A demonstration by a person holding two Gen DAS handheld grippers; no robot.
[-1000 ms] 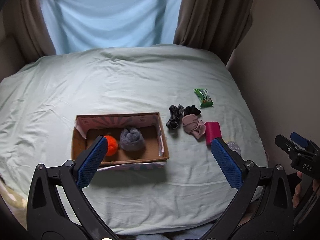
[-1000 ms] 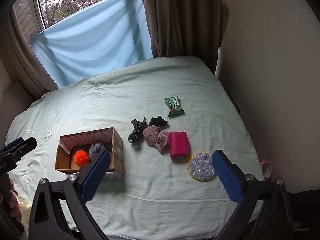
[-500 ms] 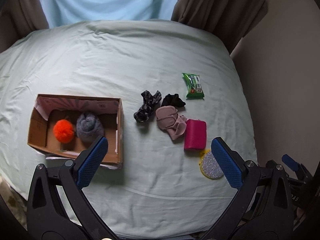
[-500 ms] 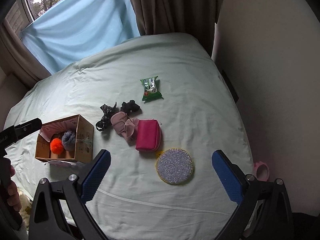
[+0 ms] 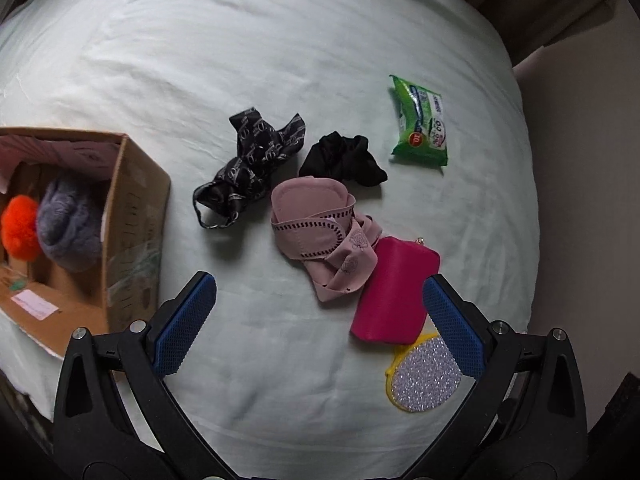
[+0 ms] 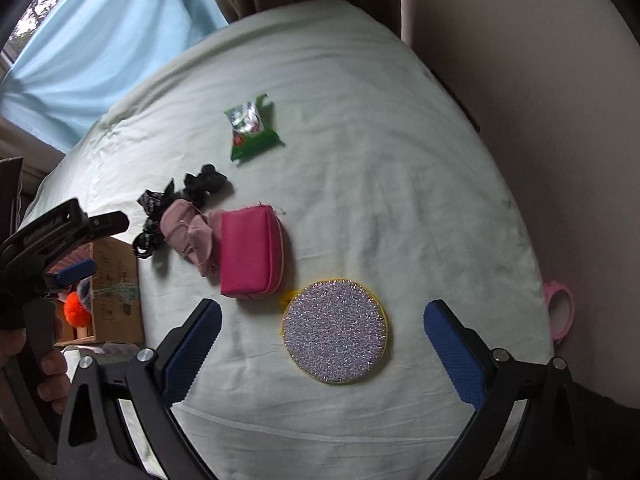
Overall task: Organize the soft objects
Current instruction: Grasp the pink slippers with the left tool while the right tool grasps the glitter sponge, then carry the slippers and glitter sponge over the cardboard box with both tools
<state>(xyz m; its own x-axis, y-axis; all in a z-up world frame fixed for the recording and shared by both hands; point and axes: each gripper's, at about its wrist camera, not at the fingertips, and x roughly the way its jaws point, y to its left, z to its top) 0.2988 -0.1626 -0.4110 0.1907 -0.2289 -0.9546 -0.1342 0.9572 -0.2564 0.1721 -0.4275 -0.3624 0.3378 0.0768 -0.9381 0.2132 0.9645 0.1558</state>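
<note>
Left black two-finger gripper with blue textured pads (image 5: 319, 322) held low, jaws spread wide, nothing between them. Right black two-finger gripper with blue textured pads (image 6: 322, 350) likewise gaping, pads well apart, empty. Bare hand (image 6: 50, 372) wrapped around the left gripper's handle, fingers curled, seen at the right camera's left edge.

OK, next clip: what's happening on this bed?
A person holds two grippers over a bed, sorting soft items into a cardboard box. An orange pom-pom and a grey fuzzy item are already inside. A patterned black scarf, black scrunchie, pink fabric piece, magenta pouch, glittery round pad and green packet remain outside. Left gripper and right gripper hover with jaws open, empty.
</note>
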